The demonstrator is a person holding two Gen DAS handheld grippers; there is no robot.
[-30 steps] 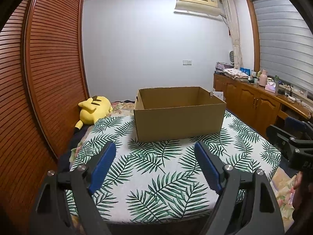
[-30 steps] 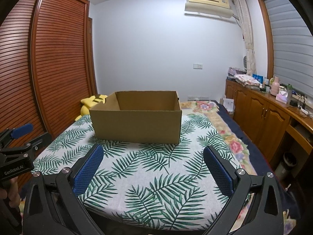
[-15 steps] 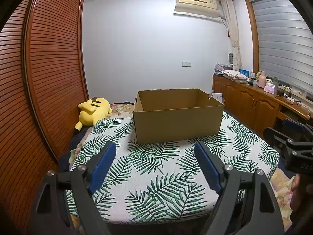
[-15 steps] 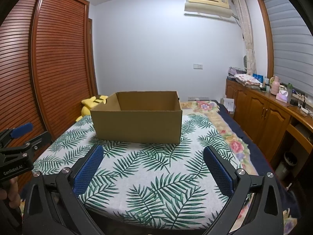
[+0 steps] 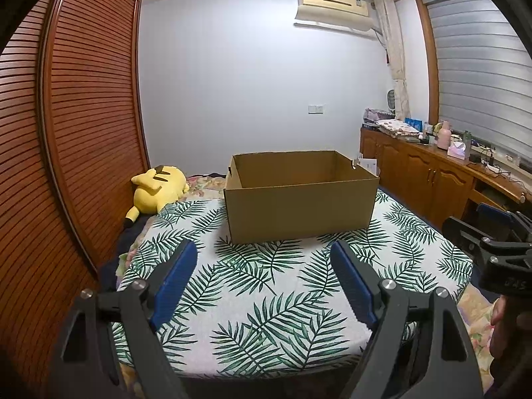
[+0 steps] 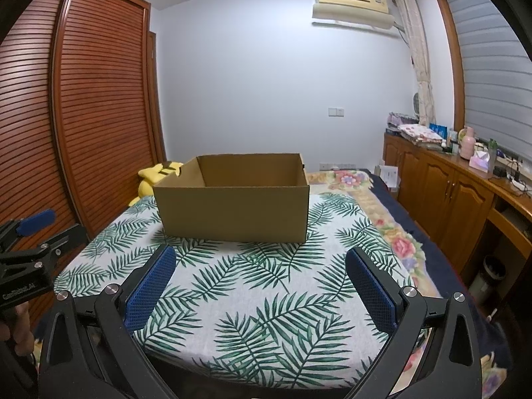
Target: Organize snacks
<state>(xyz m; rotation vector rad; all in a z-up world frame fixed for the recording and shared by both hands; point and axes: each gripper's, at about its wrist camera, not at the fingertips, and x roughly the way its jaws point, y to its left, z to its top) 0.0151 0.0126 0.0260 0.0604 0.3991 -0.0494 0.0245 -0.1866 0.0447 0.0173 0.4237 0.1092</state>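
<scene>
Above the near edge of the bed, my left gripper hangs with its jaws spread wide and nothing between them, the ribbed blue rubber pads bare on their black plastic arms. My right gripper hangs level with it, equally splayed and holding nothing; its blue pads have a fine mesh texture. Neither touches anything.

Ahead of both, the open-topped brown corrugated cardboard box sits squarely on the white bedspread printed with green palm fronds, well apart from the fingertips. I see only bare inner walls; its floor is hidden from these angles, so I cannot tell whether any snacks lie inside.

Beside the box, a soft yellow plush toy lies against the slatted reddish-brown wooden wardrobe doors. Opposite runs a low glossy wooden cabinet.
</scene>
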